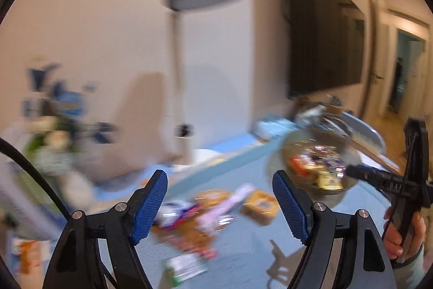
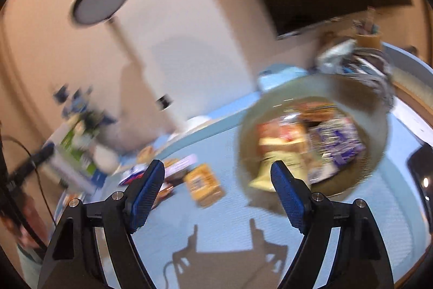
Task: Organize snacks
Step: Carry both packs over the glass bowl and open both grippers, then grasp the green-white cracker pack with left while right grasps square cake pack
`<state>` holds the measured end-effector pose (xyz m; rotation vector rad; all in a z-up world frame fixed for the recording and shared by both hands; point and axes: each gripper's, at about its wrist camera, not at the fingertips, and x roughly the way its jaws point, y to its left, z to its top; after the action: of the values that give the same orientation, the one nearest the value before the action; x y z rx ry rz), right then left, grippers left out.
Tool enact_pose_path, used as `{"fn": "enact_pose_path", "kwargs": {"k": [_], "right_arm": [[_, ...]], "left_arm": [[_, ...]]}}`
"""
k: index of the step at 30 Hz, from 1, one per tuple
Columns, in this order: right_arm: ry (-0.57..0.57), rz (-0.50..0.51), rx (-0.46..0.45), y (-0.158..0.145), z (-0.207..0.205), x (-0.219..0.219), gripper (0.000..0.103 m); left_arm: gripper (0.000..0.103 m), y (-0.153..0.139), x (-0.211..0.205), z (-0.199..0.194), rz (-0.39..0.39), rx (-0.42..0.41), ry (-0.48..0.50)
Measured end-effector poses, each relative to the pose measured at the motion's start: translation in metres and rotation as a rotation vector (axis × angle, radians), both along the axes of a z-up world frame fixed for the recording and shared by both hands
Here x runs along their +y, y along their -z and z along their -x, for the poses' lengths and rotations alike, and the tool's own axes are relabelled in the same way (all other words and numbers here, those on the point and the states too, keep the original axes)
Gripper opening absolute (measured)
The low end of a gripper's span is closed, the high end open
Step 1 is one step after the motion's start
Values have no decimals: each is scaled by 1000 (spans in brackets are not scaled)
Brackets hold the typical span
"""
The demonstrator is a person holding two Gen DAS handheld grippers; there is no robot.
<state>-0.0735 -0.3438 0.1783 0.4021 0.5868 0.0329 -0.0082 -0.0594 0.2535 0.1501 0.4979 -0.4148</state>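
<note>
Both views are blurred by motion. A grey bowl (image 1: 274,153) (image 2: 270,104) holding several snack packets stands on the light blue table (image 1: 243,248) (image 2: 230,213). Loose snacks lie left of it: an orange packet (image 1: 259,203) (image 2: 204,184), a pink packet (image 1: 230,201) (image 2: 181,163), a purple-and-white packet (image 1: 176,213) and a green-and-white packet (image 1: 184,266). My left gripper (image 1: 220,206) is open over the loose snacks, with nothing between its blue pads. My right gripper (image 2: 217,194) is open above the table beside the bowl, also empty. A hand (image 1: 400,234) holds it at the right edge of the left wrist view.
A floor lamp (image 1: 178,72) (image 2: 130,45) stands behind the table against the wall. A dark screen (image 1: 324,31) hangs on the right. Cables and a pen pot (image 2: 368,56) crowd the table's back right corner. Boxes and clutter (image 1: 54,140) (image 2: 78,148) sit on the left.
</note>
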Motion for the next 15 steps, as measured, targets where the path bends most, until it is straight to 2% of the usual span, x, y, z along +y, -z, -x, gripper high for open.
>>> {"fn": "enact_pose_path", "kwargs": {"k": [3, 7, 10, 15], "right_arm": [[-87, 35, 17, 7, -8, 40, 82], [-173, 89, 69, 32, -24, 85, 82], [-196, 133, 106, 51, -33, 100, 82], [-190, 188, 187, 83, -48, 100, 82]], "left_arm": [[78, -15, 41, 16, -48, -32, -113], [82, -3, 81, 24, -32, -17, -151], [82, 33, 95, 18, -12, 43, -141], [82, 124, 93, -11, 76, 239, -109]]}}
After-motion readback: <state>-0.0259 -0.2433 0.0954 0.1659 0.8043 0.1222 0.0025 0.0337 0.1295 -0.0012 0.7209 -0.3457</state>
